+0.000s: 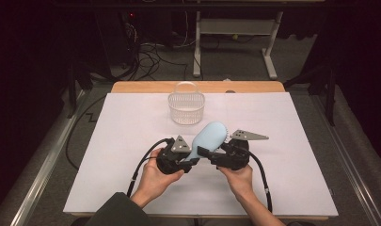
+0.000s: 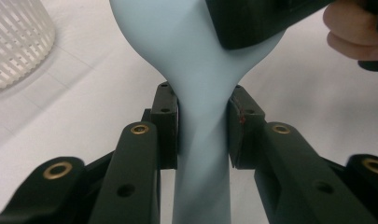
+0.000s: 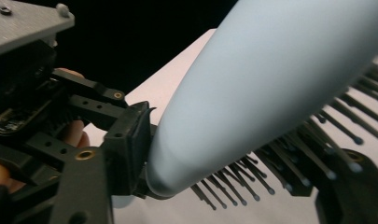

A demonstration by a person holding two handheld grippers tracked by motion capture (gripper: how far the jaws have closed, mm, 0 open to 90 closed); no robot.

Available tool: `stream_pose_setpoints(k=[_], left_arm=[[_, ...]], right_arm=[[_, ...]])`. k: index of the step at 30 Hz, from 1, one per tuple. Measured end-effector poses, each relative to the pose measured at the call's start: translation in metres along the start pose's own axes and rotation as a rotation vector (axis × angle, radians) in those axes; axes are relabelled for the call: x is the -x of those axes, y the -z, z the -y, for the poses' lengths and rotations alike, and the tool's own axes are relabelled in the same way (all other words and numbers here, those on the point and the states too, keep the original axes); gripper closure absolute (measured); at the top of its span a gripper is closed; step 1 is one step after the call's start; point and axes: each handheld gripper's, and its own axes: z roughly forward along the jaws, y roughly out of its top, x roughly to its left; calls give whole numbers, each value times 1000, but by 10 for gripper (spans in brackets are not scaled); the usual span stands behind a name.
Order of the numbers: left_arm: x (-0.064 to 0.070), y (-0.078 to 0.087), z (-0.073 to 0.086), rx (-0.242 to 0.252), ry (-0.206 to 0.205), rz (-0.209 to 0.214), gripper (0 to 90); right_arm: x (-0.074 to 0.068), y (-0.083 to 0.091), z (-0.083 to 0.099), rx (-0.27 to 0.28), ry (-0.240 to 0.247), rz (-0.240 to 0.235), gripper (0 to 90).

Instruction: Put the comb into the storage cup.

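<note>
Holding hairbrush [image 1: 210, 136] handle: left gripper [image 1: 188, 157], jaws clamped | right gripper [image 1: 211, 157]: closed on brush head | basket [image 1: 186, 107] far | no readable writing

Hairbrush [image 1: 210, 135]: smooth matt pale-blue plastic. Basket [image 1: 186, 109]: white slotted plastic. Bench [image 1: 131, 87]: wood edge, matt white paper cover [image 1: 122, 141].

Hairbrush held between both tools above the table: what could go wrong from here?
1. The left tool pinches only the smooth, narrow handle of the hairbrush, so it might twist or slide.
2. The right tool seems to bear on the bristles, which could bend or let the head slip.
3. If dropped, it would miss the basket.
</note>
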Motion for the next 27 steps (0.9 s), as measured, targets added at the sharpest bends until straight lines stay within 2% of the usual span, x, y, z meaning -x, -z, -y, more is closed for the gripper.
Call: stream_pose_setpoints(k=[7, 9, 14, 22, 27], left_arm=[[-2, 1, 0, 14, 8, 2, 694], [-3, 2, 0, 19, 15, 8, 694], [-4, 4, 0, 22, 16, 10, 694], [-6, 5, 0, 28, 22, 36, 689], [-7, 5, 1, 21, 17, 29, 631]], right_arm=[[-1, 1, -8, -23, -12, -35, 485], [-1, 0, -11, -29, -21, -59, 519], [-2, 0, -15, -46, -25, -85, 550], [-4, 0, -18, -61, -25, -102, 578], [-4, 0, -20, -73, -20, -102, 582]])
